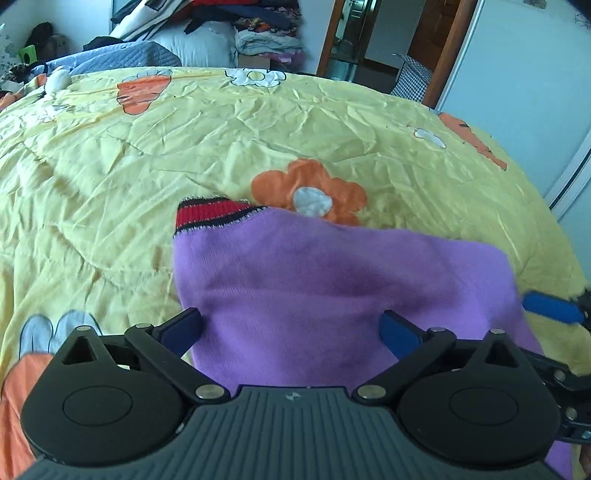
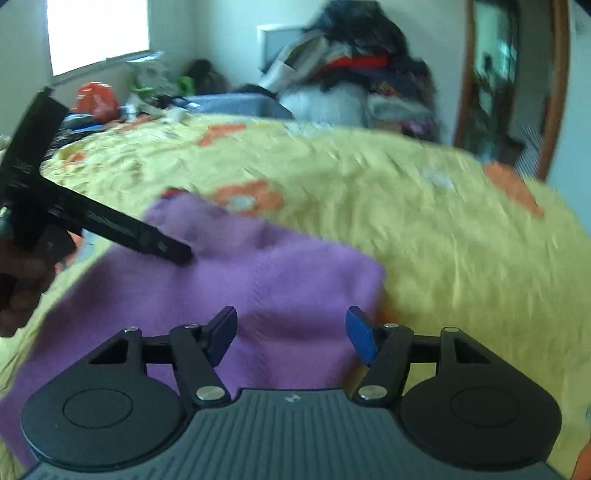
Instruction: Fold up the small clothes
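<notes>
Garment: a purple sweater (image 1: 332, 288) lay on the yellow floral bedspread (image 1: 184, 155), centre to lower right of the left wrist frame; its red-and-black striped cuff (image 1: 210, 214) pointed up-left.
Left gripper (image 1: 291, 328): jaws spread wide over the sweater, gripping nothing.
Right gripper (image 2: 291, 332): jaws spread wide above the sweater's right part, empty.
Background: piled clothes (image 1: 255, 29) along the top of the frame.
</notes>
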Available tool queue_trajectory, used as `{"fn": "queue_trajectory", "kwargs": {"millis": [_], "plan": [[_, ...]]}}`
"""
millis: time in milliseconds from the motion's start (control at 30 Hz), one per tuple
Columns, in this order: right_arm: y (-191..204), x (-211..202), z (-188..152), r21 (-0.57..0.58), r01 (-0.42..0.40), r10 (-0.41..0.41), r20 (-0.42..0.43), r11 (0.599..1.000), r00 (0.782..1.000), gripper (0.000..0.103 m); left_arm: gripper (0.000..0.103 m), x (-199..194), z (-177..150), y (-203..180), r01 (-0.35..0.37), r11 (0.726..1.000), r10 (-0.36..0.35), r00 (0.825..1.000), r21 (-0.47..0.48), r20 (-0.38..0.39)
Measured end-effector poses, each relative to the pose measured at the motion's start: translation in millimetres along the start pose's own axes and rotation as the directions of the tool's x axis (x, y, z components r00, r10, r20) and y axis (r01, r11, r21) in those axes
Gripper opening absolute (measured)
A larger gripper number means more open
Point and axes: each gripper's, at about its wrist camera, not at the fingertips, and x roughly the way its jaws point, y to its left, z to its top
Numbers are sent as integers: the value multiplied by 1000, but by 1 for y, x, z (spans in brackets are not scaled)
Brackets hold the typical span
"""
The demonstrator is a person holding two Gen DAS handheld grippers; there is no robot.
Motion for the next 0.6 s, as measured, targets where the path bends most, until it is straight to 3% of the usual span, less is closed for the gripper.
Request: {"fn": "queue_trajectory", "kwargs": {"millis": [100, 167, 333, 467, 600], "plan": [[-5, 32, 7, 16, -14, 15, -64, 1000, 998, 64, 103, 4, -4, 0, -10, 1000, 10, 1000, -10, 13], [-20, 41, 7, 59, -2, 6, -70, 998, 998, 82, 103, 3, -5, 0, -15, 1000, 16, 1000, -12, 16], [-35, 10, -3, 130, -2, 11, -69, 992, 998, 82, 103, -11, -12, 4, -10, 999, 10, 1000, -41, 1], [-61, -20, -32, 291, -117, 138, -51, 949, 989, 82, 103, -27, -29, 7, 5, 999, -5, 1000, -38, -4], [-84, -32, -60, 411, -181, 212, -32, 893, 977, 82, 103, -42, -48, 8, 2, 1000, -2, 1000, -12, -5]]}}
